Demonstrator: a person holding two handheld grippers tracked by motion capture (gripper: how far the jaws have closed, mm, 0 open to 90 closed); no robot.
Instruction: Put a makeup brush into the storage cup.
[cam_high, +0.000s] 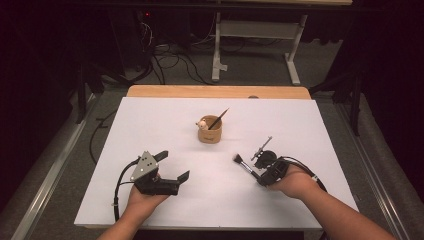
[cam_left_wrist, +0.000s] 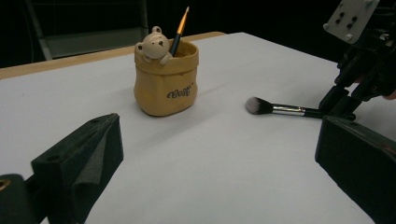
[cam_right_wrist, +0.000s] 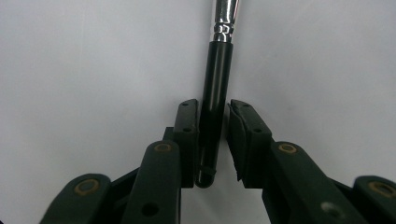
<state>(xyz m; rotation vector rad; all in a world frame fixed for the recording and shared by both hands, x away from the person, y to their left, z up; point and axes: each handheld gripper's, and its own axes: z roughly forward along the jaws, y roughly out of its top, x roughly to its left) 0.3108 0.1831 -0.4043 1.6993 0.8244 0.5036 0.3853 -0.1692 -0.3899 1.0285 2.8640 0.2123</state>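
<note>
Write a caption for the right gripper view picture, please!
Right tongs straddle the black makeup brush handle lying on the white table.

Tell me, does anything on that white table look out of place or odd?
Nothing stands out. A black-handled makeup brush lies flat on the white table, its handle between the right tongs; the tan bear-trimmed cup stands upright holding a thin brush.

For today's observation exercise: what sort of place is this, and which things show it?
Probably a lab or recording workspace: a white-covered table, loose cables on the carpeted floor behind it, and a handheld right gripper around a makeup brush.
</note>
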